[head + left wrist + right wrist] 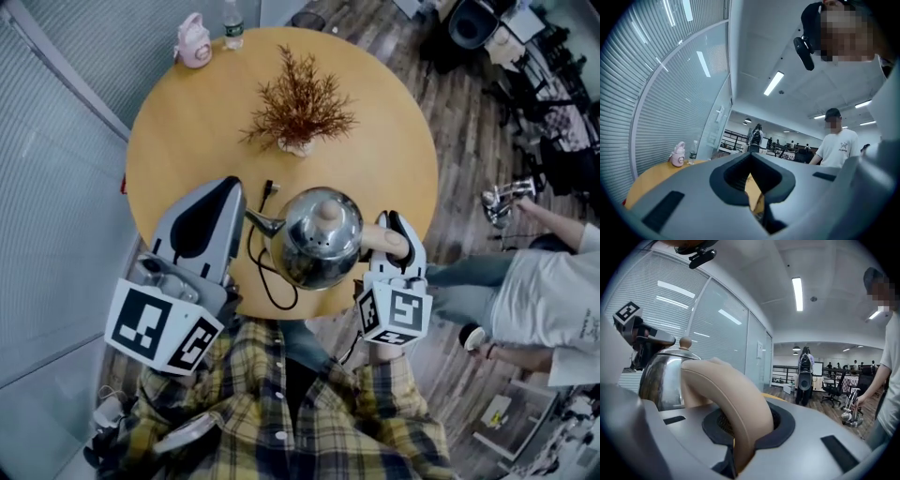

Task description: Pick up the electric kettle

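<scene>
Kettle (317, 239) above table (187, 122) near edge, R gripper (740, 427) pinching its beige handle (731, 394). L gripper (752, 180) jaws together, empty. I judge it stiff, slick steel, heavy if filled; handle = best hold.

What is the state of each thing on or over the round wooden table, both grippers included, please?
Shiny steel electric kettle with beige handle: upright, lid on, gripped by its handle.
Right gripper: shut on the kettle's handle.
Left gripper: shut, empty.
Black power cord: loose on the round wooden table, plug end free.
Pink lidded bottle: upright, closed.
Clear plastic bottle: upright, capped.
Dried brown plant: upright.
</scene>
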